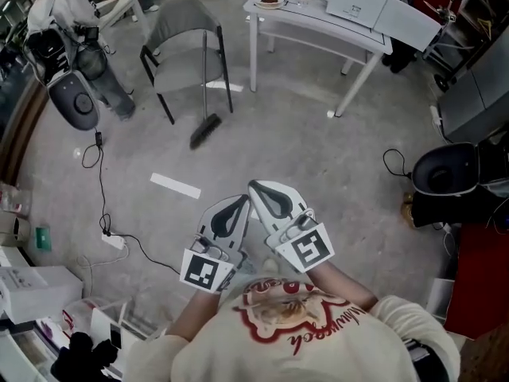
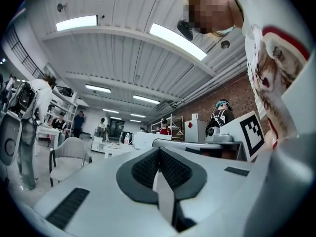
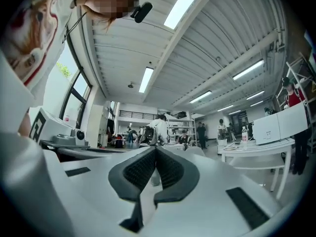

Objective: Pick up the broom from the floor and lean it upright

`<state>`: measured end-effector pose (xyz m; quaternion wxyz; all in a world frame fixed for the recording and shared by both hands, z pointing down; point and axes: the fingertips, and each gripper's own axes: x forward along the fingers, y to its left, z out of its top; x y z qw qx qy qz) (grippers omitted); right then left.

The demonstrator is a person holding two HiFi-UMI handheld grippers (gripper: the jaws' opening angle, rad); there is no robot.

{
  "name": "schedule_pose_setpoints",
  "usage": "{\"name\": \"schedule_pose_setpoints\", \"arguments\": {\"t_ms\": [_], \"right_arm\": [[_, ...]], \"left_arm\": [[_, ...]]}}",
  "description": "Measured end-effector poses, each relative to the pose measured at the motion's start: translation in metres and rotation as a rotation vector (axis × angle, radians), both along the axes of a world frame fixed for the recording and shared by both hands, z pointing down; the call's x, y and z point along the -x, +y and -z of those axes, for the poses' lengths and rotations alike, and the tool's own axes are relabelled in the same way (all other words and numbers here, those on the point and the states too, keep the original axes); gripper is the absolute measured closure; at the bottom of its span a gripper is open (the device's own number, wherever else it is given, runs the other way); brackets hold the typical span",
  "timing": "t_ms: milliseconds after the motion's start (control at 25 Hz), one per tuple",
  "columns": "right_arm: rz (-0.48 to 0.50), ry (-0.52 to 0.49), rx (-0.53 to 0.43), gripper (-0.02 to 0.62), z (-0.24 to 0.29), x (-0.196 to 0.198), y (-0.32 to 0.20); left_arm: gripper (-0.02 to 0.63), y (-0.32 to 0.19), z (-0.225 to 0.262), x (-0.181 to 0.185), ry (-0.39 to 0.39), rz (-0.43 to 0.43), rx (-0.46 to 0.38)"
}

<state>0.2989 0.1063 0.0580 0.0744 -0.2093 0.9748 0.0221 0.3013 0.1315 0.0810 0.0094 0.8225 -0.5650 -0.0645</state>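
Observation:
The broom's dark brush head [image 1: 205, 130] rests on the concrete floor in front of a grey chair [image 1: 184, 21]. Its thin handle [image 1: 205, 70] runs up against the chair's seat, so the broom leans there. My two grippers are held close to the person's chest, far from the broom and side by side. The left gripper [image 1: 243, 200] is shut with nothing in it, and so is the right gripper [image 1: 254, 187]. In the left gripper view the jaws [image 2: 159, 150] meet at the tip; the right gripper view shows the same [image 3: 156, 149]. Neither gripper view shows the broom.
A white table [image 1: 262, 10] with a printer stands behind the chair. A person with a backpack [image 1: 67, 14] stands at the far left. A black cable and power strip [image 1: 112, 240] lie on the floor at left, near a white tape strip [image 1: 176, 185]. A black bin [image 1: 444, 170] sits at right.

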Motion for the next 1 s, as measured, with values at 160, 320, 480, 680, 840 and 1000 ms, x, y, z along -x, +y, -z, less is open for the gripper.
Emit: {"name": "schedule_pose_setpoints", "arguments": {"t_ms": [160,320,480,680,840,1000], "right_arm": [[-0.012,-0.014,-0.004,0.571,0.011,-0.008,0.014],[-0.048,-0.023,-0.018,0.571,0.020,-0.011,0.016],[-0.054,-0.028,-0.007,0.571,0.018,-0.011,0.025],[-0.065,-0.015,0.010,0.571,0.017,-0.011,0.028],[-0.076,-0.017,0.008,0.571,0.019,-0.011,0.026],[-0.071,-0.015,-0.015,0.571,0.024,-0.009,0.026]], "left_arm": [[0.584,0.014,0.008,-0.001,-0.003,-0.002,-0.015],[0.584,0.019,0.018,0.007,-0.018,-0.004,-0.037],[0.584,0.031,0.008,0.010,-0.015,-0.014,-0.005],[0.584,0.036,0.008,0.013,-0.009,-0.030,-0.008],[0.584,0.034,0.015,0.013,-0.001,-0.037,-0.022],[0.584,0.034,0.018,0.009,-0.017,-0.051,-0.031]]}}
